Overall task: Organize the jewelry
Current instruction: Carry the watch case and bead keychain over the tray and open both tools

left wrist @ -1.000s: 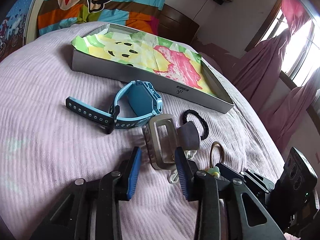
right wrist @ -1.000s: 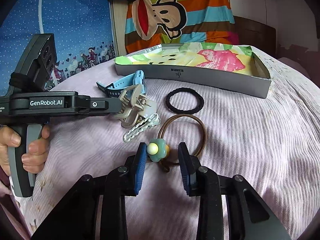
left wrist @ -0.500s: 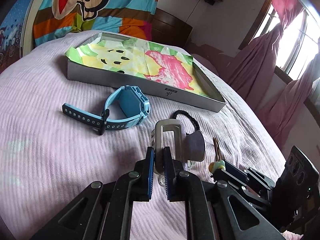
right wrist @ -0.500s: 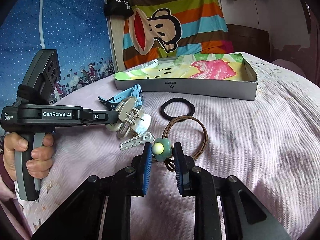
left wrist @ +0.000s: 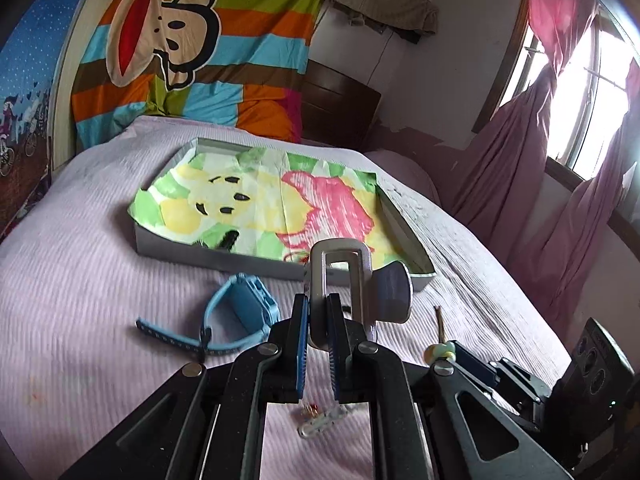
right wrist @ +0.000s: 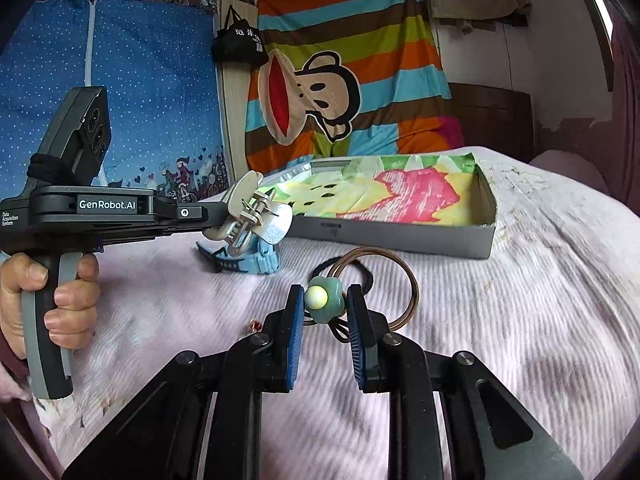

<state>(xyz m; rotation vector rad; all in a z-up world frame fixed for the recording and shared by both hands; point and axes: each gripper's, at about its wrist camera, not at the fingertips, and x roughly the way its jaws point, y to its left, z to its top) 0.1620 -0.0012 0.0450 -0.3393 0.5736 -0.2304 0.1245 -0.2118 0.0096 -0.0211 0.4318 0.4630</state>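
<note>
My left gripper (left wrist: 318,320) is shut on a beige claw hair clip (left wrist: 352,276) and holds it above the bed; the clip also shows in the right wrist view (right wrist: 252,216). My right gripper (right wrist: 322,312) is shut on the green flower bead (right wrist: 322,299) of a brown hair tie (right wrist: 400,280), lifted off the bed. A grey box (left wrist: 280,266) lined with cartoon paper lies ahead; it also shows in the right wrist view (right wrist: 400,236). A blue watch (left wrist: 240,312) lies in front of it.
A black hair tie (right wrist: 364,276) lies behind the brown one. A small white chain (left wrist: 320,424) and a tiny red piece (right wrist: 255,324) lie on the pink bedspread (left wrist: 80,280). Something dark (left wrist: 226,240) lies inside the box. Curtains and a window are at the right.
Both grippers have risen from the bed with their items and moved toward the box. The white chain stayed on the bedspread.
</note>
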